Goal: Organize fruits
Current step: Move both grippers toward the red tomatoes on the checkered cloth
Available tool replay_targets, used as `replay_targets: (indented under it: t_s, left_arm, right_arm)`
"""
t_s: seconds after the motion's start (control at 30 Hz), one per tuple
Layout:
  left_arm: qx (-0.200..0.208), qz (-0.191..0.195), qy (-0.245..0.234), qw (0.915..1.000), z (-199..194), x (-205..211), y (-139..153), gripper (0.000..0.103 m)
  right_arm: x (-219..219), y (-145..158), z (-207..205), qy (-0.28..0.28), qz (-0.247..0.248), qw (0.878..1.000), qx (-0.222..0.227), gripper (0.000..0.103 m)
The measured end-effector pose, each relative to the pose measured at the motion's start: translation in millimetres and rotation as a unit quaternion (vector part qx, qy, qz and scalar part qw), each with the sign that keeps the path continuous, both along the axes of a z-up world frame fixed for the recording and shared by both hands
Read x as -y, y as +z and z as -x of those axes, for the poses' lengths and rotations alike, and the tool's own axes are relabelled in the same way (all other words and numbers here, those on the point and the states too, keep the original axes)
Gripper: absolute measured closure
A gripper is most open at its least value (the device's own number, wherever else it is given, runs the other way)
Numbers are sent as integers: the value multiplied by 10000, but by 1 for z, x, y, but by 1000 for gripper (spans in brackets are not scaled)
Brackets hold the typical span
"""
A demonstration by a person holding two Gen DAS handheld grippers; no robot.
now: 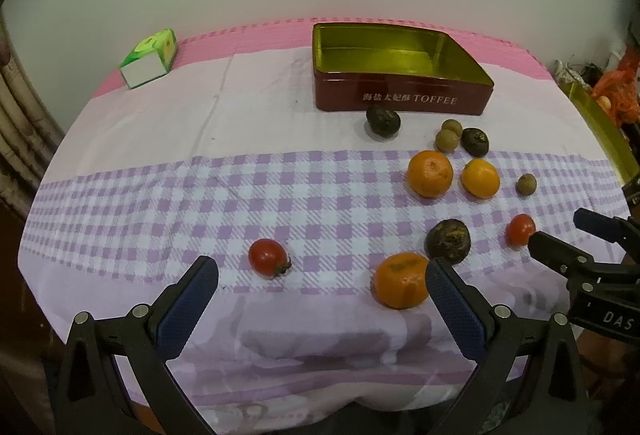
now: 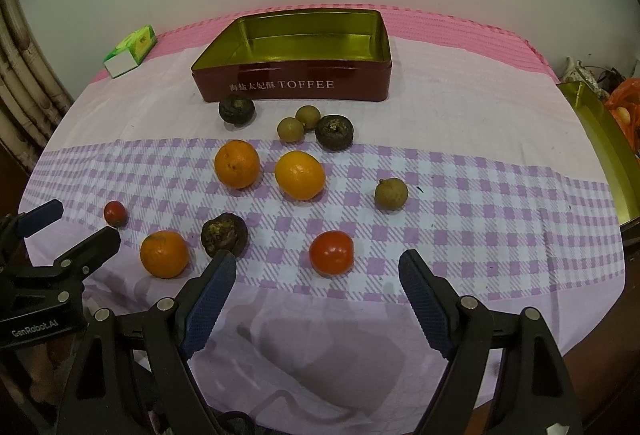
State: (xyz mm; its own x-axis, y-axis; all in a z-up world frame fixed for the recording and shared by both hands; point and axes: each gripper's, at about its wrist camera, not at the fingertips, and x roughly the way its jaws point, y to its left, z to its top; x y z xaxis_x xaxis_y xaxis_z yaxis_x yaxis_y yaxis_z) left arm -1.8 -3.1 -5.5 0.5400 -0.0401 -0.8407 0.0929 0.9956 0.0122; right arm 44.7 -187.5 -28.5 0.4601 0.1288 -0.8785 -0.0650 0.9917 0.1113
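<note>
An open red TOFFEE tin [image 1: 404, 97] [image 2: 296, 87], empty with a gold inside, stands at the back of the table. Loose fruit lies before it: three oranges [image 2: 237, 164], two red tomatoes [image 2: 331, 252], three dark round fruits [image 2: 224, 234] and three small tan longans [image 2: 391, 194]. My left gripper [image 1: 322, 275] is open and empty, with a tomato [image 1: 268, 258] between its fingers' line and an orange [image 1: 401, 279] by its right finger. My right gripper [image 2: 318, 269] is open and empty just short of the other tomato.
A green and white carton [image 1: 150, 57] [image 2: 130, 51] lies at the back left. A gold tin lid [image 2: 600, 143] leans off the table's right edge, with orange bags behind it. The table's front edge is close below both grippers.
</note>
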Motion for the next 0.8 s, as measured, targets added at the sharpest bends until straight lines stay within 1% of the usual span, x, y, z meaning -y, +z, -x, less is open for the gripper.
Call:
replay_targets:
  t_s: [0.07,0.4,0.8]
  left_arm:
    - [-16,-6,26,10000,0,-2,-1,1]
    - [-42,-133,86,9999,-1,-3,-2,1]
    - [-162,-151,113,9997,-3,-5,-7,1]
  right_arm:
    - [0,0,0,7,6,10000,-15,26]
    - [0,-1,-1,-4,2,10000,-44,26]
    - [1,-4,-2,-12,-38,9999,-131,29]
